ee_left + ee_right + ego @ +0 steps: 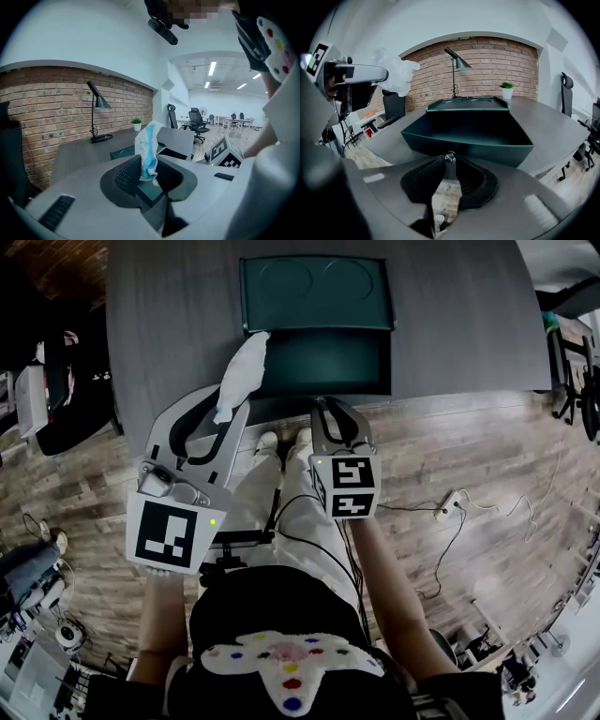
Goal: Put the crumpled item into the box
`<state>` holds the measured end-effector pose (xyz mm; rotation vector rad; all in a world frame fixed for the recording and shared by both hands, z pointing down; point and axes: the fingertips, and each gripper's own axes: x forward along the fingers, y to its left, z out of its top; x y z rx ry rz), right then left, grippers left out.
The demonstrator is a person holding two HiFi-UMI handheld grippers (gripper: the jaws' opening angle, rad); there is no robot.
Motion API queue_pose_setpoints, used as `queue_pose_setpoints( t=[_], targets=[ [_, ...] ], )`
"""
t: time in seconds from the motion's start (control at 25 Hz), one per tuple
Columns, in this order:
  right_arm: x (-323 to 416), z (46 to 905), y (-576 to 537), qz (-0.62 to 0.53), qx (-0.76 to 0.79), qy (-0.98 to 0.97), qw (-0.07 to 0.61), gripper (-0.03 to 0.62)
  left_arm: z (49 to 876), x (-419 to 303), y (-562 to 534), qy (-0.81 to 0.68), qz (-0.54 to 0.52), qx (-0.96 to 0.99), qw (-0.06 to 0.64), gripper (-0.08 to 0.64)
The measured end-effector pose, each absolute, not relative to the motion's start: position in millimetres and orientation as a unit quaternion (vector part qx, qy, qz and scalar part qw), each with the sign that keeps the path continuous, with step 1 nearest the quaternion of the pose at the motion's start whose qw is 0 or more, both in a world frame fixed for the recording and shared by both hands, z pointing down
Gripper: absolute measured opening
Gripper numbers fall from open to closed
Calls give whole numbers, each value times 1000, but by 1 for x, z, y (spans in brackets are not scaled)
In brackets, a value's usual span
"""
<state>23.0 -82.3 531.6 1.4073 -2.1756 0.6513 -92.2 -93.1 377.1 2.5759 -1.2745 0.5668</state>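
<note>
The crumpled item (242, 371) is a white and pale blue wad; it sticks up from my left gripper (223, 414), which is shut on its lower end. In the left gripper view the wad (147, 150) sits pinched between the dark pads. It hangs over the table's front edge, just left of the open dark green box (386, 362), whose lid (317, 292) lies back flat. My right gripper (330, 405) hovers at the box's front wall (464, 143); its jaws meet at the tips with nothing between them. The right gripper view shows the wad (396, 70) at upper left.
The box stands on a grey table (169, 324) beside a brick wall. A black desk lamp (457, 61) and a small potted plant (506, 89) stand at the far side. Cables and a power strip (450, 507) lie on the wooden floor. Office chairs (197, 124) stand beyond.
</note>
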Motion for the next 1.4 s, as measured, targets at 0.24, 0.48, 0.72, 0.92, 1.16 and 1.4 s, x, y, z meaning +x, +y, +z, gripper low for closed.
queue_pose_setpoints(
  t=[0.24, 0.48, 0.72, 0.92, 1.16, 1.4],
  targets=[
    [26, 516, -82, 238, 511, -797, 214, 107, 367, -89, -92, -435, 186, 875, 100, 84],
    [37, 478, -86, 196, 527, -801, 205, 85, 349, -89, -96, -437, 173, 878, 87, 84],
    [64, 417, -100, 155, 568, -795, 147, 20, 325, -81, -95, -431, 160, 885, 69, 84],
    [78, 370, -106, 130, 587, -792, 108, 9, 302, -76, -99, -431, 147, 889, 54, 84],
    [90, 334, -101, 112, 600, -787, 92, 9, 278, -71, -98, -429, 134, 893, 32, 84],
    [97, 301, -95, 86, 603, -789, 82, 9, 262, -70, -95, -432, 122, 893, 27, 84]
  ],
)
